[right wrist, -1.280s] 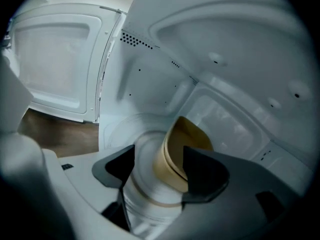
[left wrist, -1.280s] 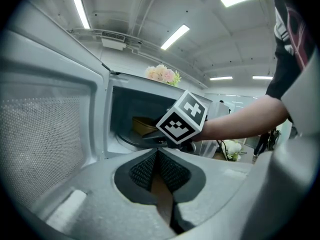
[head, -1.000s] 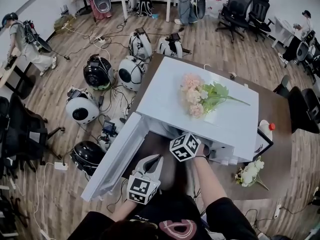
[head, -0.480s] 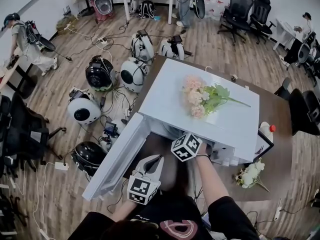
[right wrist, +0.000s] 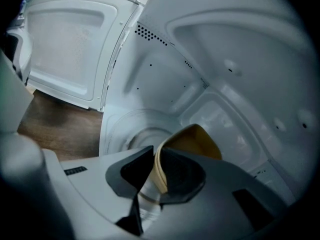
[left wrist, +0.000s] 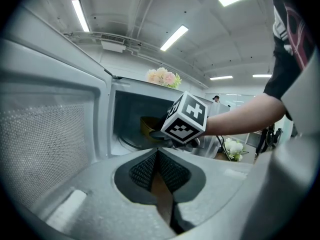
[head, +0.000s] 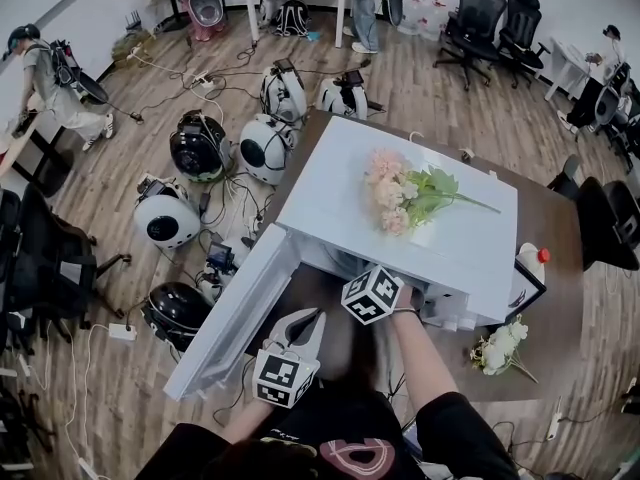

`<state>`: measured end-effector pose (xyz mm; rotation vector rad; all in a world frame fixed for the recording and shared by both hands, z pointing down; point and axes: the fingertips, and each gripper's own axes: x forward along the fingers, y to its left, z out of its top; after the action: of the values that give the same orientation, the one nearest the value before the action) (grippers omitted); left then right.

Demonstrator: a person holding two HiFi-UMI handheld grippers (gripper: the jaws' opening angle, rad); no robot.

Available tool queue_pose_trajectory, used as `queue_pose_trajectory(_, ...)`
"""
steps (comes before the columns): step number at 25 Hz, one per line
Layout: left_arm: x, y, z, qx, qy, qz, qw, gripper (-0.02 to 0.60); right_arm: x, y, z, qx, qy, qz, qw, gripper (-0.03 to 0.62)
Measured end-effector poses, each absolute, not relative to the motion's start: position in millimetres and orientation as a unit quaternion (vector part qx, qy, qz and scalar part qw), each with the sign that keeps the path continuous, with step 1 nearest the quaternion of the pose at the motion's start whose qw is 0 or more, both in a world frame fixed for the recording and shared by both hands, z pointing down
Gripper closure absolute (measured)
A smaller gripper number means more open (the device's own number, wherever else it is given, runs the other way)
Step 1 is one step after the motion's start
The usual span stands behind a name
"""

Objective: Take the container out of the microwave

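Observation:
The white microwave (head: 330,183) stands on the table with its door (head: 232,316) swung open to the left. Inside it sits a tan, bowl-like container (right wrist: 196,136), also seen in the left gripper view as the container (left wrist: 141,126). My right gripper (right wrist: 156,170) reaches into the cavity. Its jaws have just been closing and now pinch the container's near rim. From the head view only its marker cube (head: 371,293) shows. My left gripper (head: 298,322) hovers in front of the open door, shut and holding nothing; in its own view the left gripper (left wrist: 157,153) has its pads meeting.
Pink flowers (head: 392,196) lie on the microwave's top. White flowers (head: 502,346) and a red-capped bottle (head: 533,259) sit on the brown table (head: 555,298) to the right. Round helmet-like devices (head: 196,144) and cables litter the floor on the left. Office chairs stand around.

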<state>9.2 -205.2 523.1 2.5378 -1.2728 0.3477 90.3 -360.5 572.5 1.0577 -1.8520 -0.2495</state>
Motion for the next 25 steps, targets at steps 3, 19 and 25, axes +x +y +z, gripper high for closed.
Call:
queue_pose_trajectory(3,8.3,-205.7,523.5,0.878,-0.442,0.118,0.142,0.572,87.9,-358.5,573.0,0.428,-0.764,-0.096,0.474,0.543)
queue_pose_trajectory(19,3.9,-205.0,529.0,0.876,-0.443,0.116,0.150,0.572,79.1,-329.6,571.1,0.394,-0.776,-0.086,0.485,0.554)
queue_pose_trajectory(25,3.3,-202.8,527.3,0.879,-0.440,0.112,0.147,0.572,74.5,-319.6,566.4,0.387,-0.780,-0.085,0.484,0.554)
